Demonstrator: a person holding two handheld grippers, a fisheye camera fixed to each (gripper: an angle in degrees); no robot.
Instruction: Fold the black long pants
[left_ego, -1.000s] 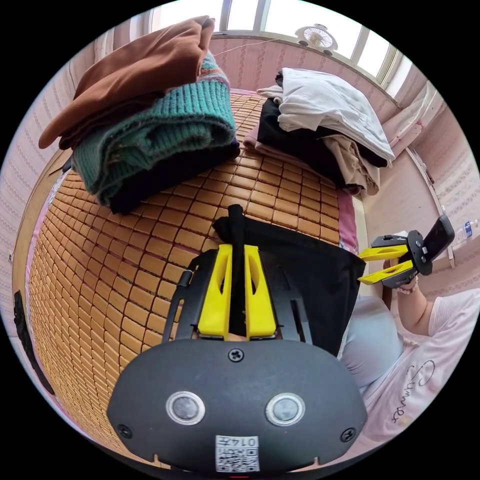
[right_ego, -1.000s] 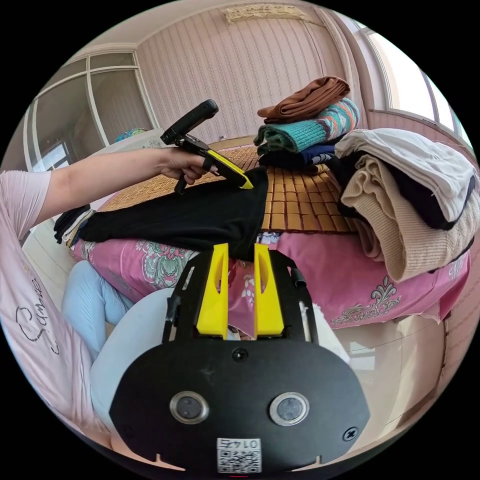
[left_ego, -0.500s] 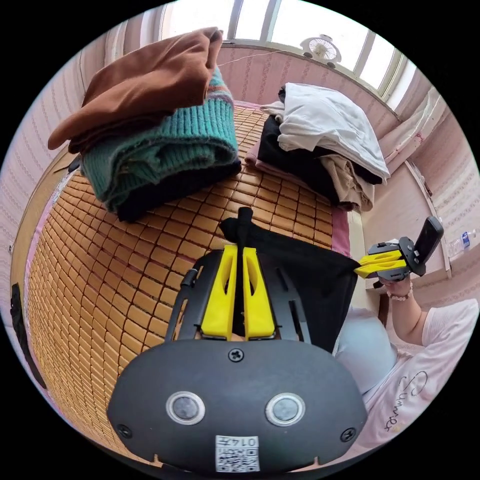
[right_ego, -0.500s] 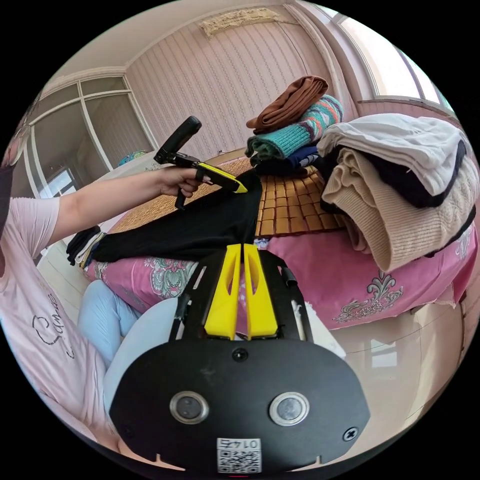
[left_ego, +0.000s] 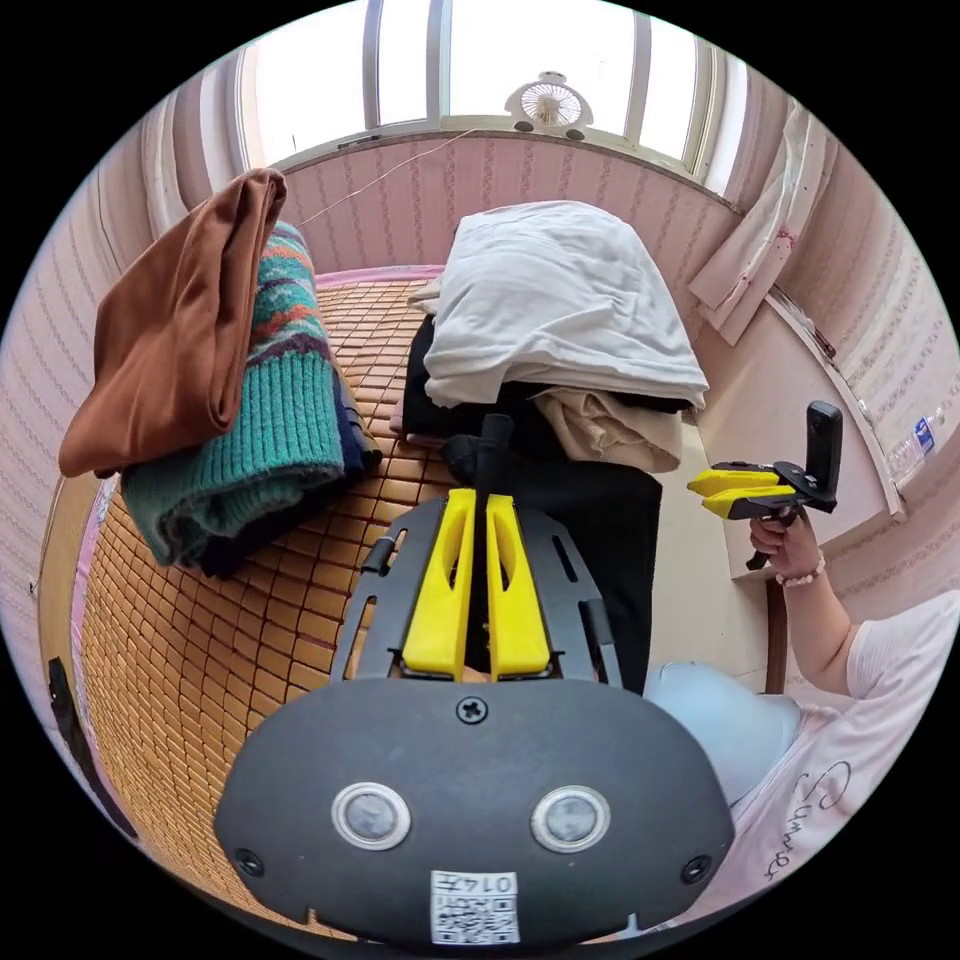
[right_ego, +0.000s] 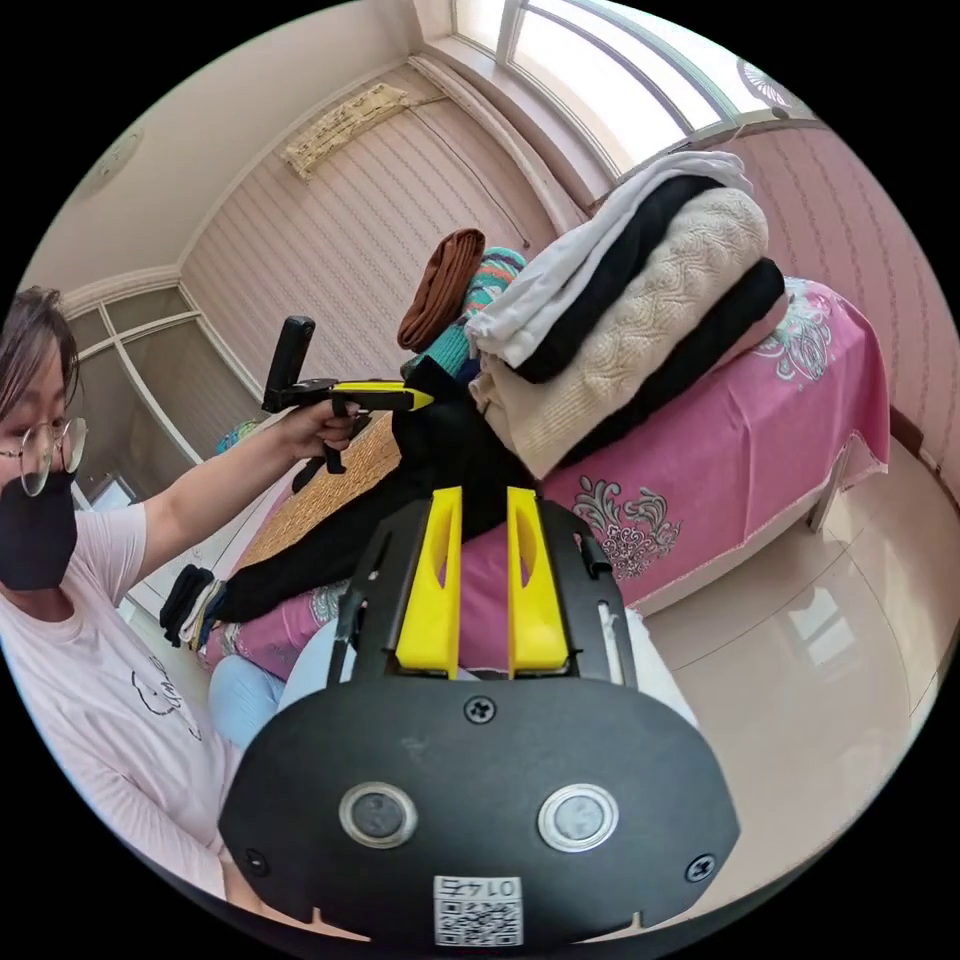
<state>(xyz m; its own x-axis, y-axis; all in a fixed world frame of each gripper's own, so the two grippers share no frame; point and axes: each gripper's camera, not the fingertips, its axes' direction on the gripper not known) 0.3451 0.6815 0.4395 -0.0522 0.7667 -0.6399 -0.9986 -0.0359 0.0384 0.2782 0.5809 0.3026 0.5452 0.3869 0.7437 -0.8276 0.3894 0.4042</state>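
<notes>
We see the left gripper (left_ego: 478, 500) with its yellow jaws drawn narrow, pinching a bunched corner of the black long pants (left_ego: 600, 520) that pokes up past the tips. In the right gripper view the same left gripper (right_ego: 420, 398) holds that corner raised above the bed (right_ego: 760, 440), and the pants (right_ego: 400, 510) trail from it down across the near edge of the bed towards the person.

The right gripper (right_ego: 478, 495) has its jaws parted with nothing between them; the pants lie beyond the tips. In the left gripper view the right gripper (left_ego: 712, 492) stands off the bed edge, apart from the cloth, its jaws slightly apart.

Half a second ago the right jaws were nearly closed at the pants' edge; now they stand open and clear of it.

The left gripper view alone shows the woven mat (left_ego: 200, 640) covering the bed top. On it, the brown garment (left_ego: 170, 330) lies over the teal knit (left_ego: 240, 460). Beside it, the white garment (left_ego: 560, 300) tops a second stack. The right gripper view shows the cream knit (right_ego: 640, 320) in that stack, at the bed corner.
</notes>
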